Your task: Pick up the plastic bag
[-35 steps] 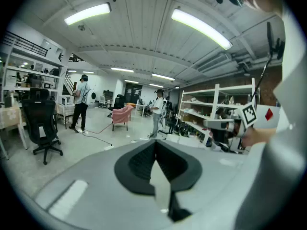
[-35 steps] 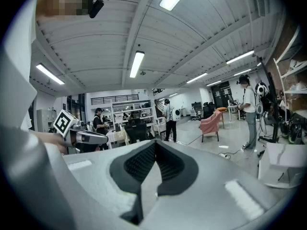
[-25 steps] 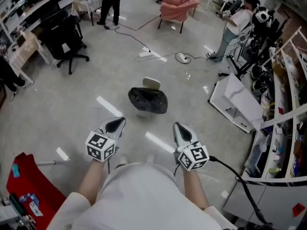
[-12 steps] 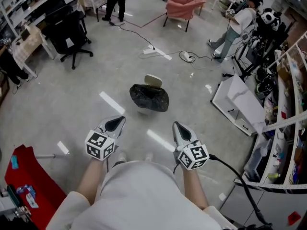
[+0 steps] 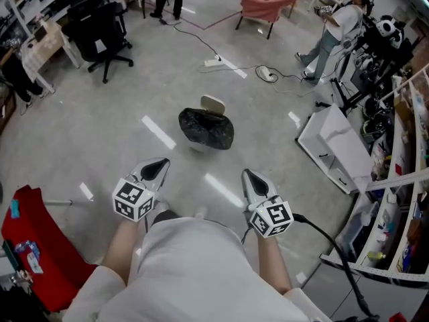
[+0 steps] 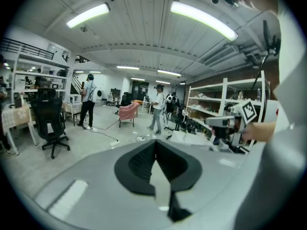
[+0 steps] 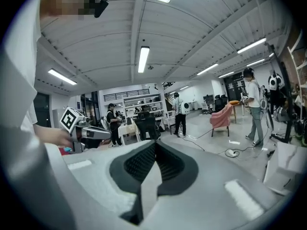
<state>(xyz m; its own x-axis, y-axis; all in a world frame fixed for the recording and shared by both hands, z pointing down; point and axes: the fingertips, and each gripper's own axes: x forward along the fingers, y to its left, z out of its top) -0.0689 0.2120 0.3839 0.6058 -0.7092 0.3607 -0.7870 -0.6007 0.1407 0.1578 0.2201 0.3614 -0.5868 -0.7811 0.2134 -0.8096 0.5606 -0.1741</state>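
Black and crumpled, the plastic bag (image 5: 206, 129) sits on the grey floor (image 5: 100, 126) ahead of you, roughly centred between your two tools and well apart from both. A beige rounded piece (image 5: 213, 104) shows just at its far edge.

Your left gripper (image 5: 159, 167) is held low and near, left of your body, with its jaws pressed together and nothing between them. Your right gripper (image 5: 250, 178) is level with it on the right, its jaws likewise closed tight on nothing. Both point away from you toward the bag, and neither touches it.

Far left, a black office chair (image 5: 107, 35) stands beside a desk. A pink armchair (image 5: 268, 2) is at the far end of the room, and a white power strip (image 5: 213, 63) with its cables lies on the floor between that chair and the bag. To the right of the bag a white cabinet (image 5: 332, 146) lies tipped on the floor, with shelving (image 5: 409, 146) further right. A person in a white top (image 5: 335, 32) stands far right. A red object (image 5: 27, 240) is near you on the left.
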